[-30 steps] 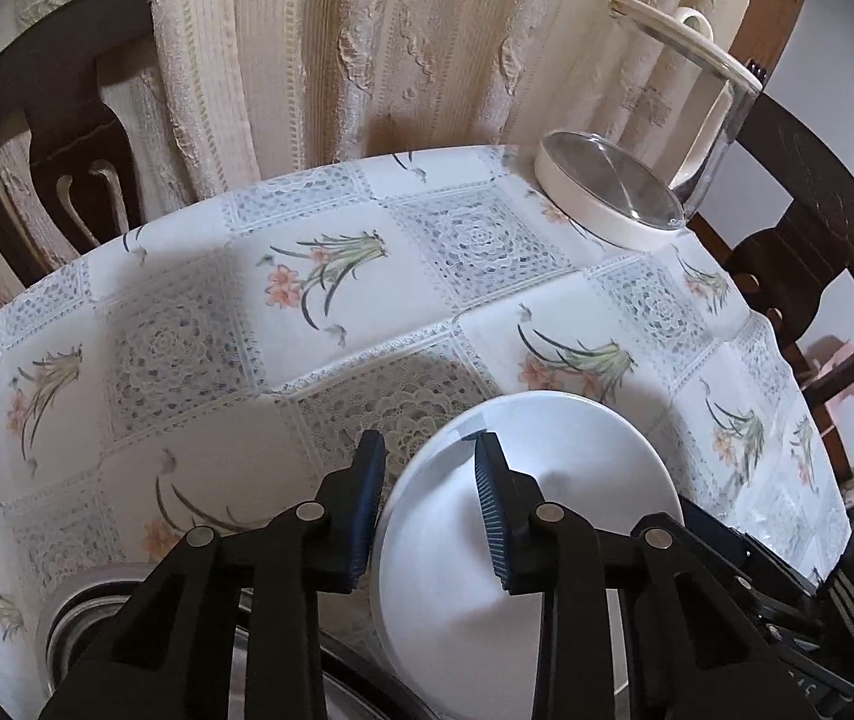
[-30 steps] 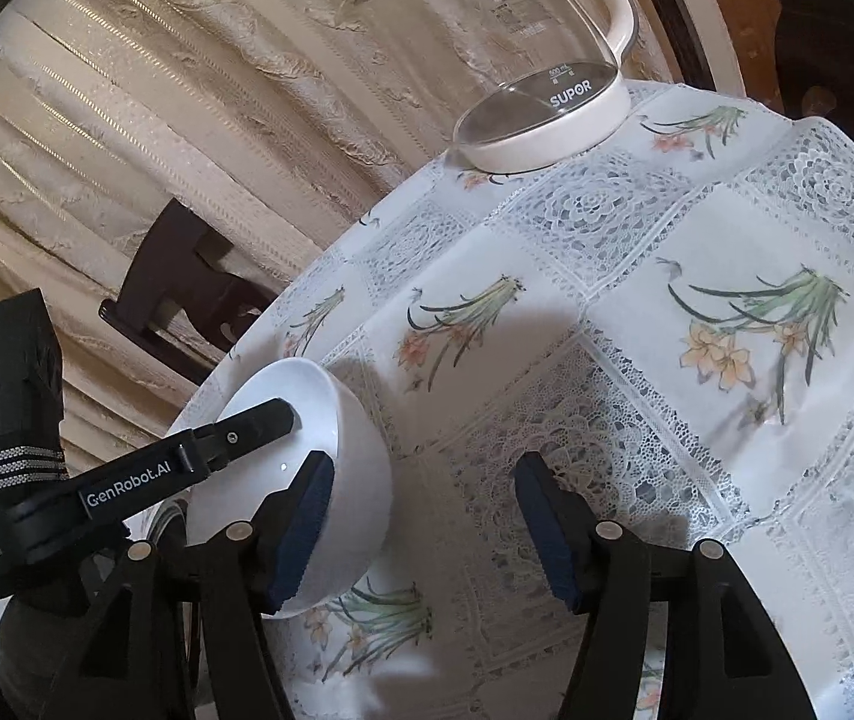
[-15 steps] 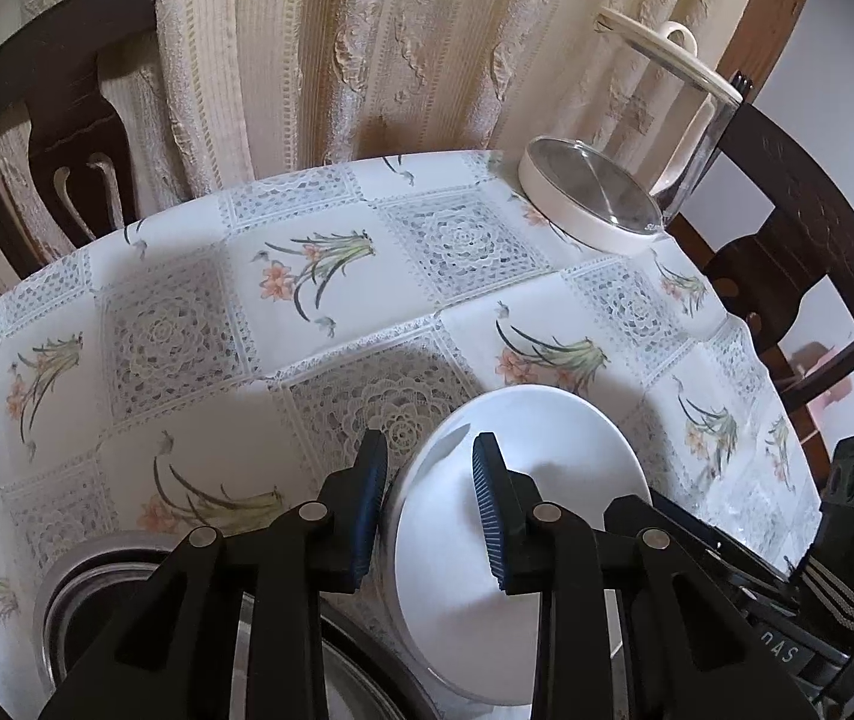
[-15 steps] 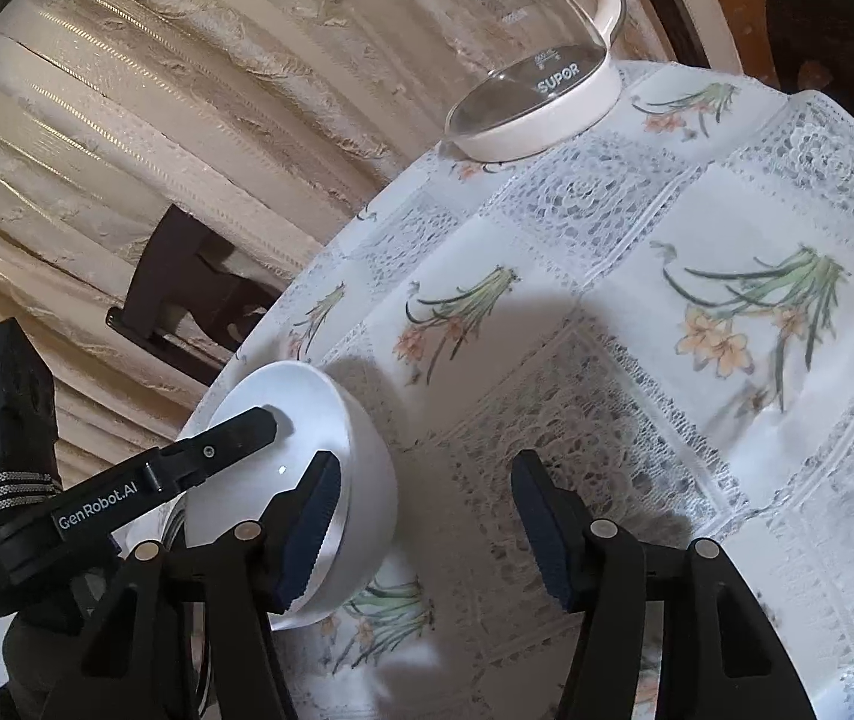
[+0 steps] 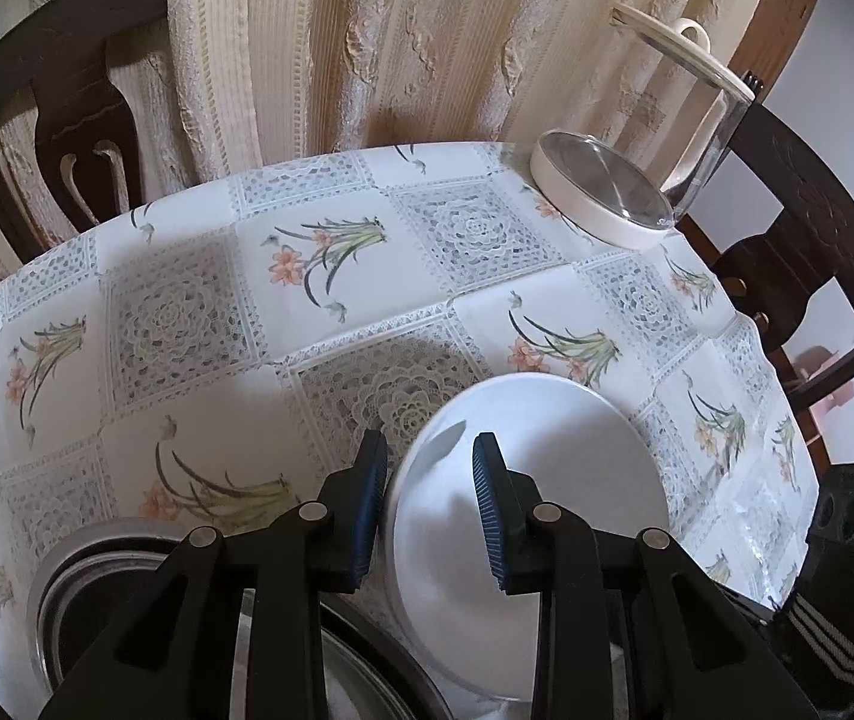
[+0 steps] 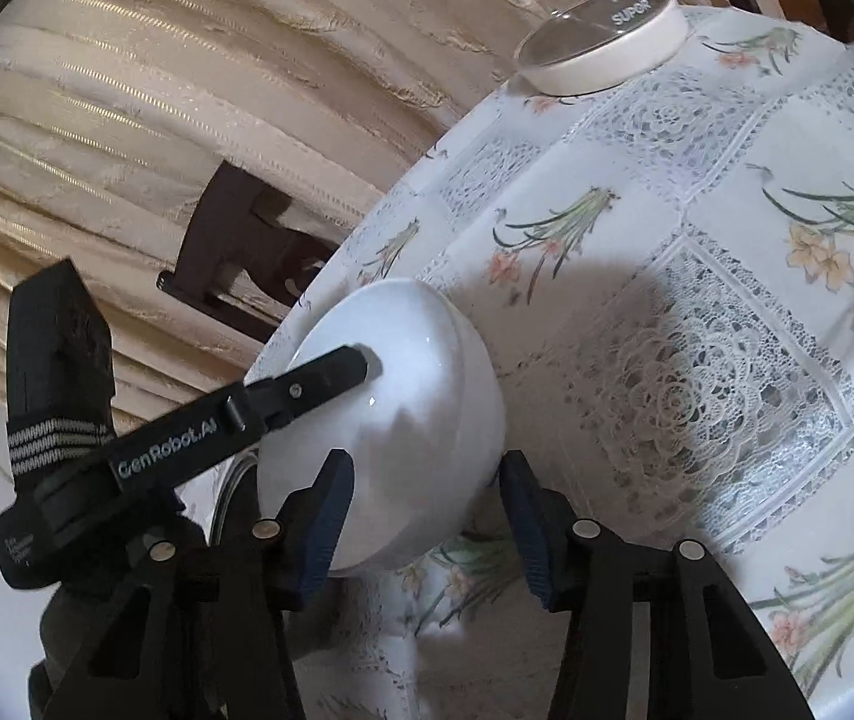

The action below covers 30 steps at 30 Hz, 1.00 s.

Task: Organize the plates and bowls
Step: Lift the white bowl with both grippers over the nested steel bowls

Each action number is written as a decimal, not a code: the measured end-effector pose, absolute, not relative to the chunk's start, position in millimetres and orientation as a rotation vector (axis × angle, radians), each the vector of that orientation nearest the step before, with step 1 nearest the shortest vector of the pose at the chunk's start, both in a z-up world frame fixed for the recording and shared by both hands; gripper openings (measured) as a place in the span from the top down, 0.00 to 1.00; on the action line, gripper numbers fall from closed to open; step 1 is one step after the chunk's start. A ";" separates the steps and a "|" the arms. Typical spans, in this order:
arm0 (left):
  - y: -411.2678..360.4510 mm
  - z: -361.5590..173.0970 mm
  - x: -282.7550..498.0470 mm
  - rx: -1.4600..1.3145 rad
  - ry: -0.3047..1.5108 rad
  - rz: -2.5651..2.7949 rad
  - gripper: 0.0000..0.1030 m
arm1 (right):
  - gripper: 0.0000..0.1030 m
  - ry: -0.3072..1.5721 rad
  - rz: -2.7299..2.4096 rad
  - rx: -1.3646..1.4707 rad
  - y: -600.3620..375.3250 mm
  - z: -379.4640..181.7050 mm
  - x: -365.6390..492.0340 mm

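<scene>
A white bowl (image 5: pixel 553 480) hangs tilted over the flowered tablecloth (image 5: pixel 198 312). My left gripper (image 5: pixel 430 498) is shut on its rim, one finger outside and one inside. In the right wrist view the same bowl (image 6: pixel 427 396) shows its outer wall, and a left fingertip (image 6: pixel 360 363) lies inside it. My right gripper (image 6: pixel 427 510) sits just below the bowl's underside. Its jaws are closing with the bowl's lower wall between the tips. I see no pad pressing on it.
Two stainless steel bowls (image 5: pixel 60 588) lie under my left gripper at the table's near edge. A glass kettle (image 5: pixel 607 198) stands at the far right of the table. Dark wooden chairs (image 5: pixel 60 114) and a curtain (image 5: pixel 366 42) ring the table's far side.
The right gripper's jaws have narrowed and swung left, so the bowl now lies between them instead of beside the left finger. The left gripper keeps its hold on the rim.
</scene>
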<state>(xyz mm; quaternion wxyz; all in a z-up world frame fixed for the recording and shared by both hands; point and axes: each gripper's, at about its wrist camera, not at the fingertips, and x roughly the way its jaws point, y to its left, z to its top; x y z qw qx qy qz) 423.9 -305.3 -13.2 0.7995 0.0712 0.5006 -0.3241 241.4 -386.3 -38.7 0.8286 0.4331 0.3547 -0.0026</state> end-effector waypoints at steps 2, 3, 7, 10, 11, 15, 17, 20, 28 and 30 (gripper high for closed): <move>-305.1 -11.2 421.5 0.145 1.074 -0.700 0.71 | 0.51 0.745 -0.002 0.957 -391.9 -41.5 238.9; -305.9 -10.8 420.7 0.139 1.077 -0.706 0.71 | 0.51 0.740 -0.004 0.971 -393.8 -42.0 237.4; -311.8 -5.8 412.3 0.140 1.071 -0.727 0.71 | 0.51 0.694 -0.040 0.959 -402.1 -34.0 230.2; -316.4 -1.1 406.3 0.133 1.072 -0.742 0.71 | 0.51 0.656 -0.070 0.929 -409.0 -22.8 224.1; -317.8 1.1 404.1 0.132 1.068 -0.745 0.71 | 0.51 0.651 -0.074 0.933 -411.1 -21.6 222.8; -321.1 9.3 396.9 0.116 1.068 -0.754 0.71 | 0.51 0.656 -0.086 0.976 -418.1 -27.1 223.7; -323.0 12.3 393.5 0.122 1.066 -0.753 0.71 | 0.51 0.666 -0.089 0.993 -419.9 -31.3 224.1; -327.3 8.6 389.2 0.131 1.084 -0.740 0.71 | 0.51 0.675 -0.102 0.997 -422.5 -32.0 222.0; -339.3 -22.7 370.2 0.129 1.180 -0.759 0.71 | 0.49 0.683 -0.156 0.965 -445.7 -23.7 216.1; -341.9 -25.1 366.5 0.126 1.173 -0.759 0.71 | 0.49 0.697 -0.186 0.953 -446.9 -25.9 216.6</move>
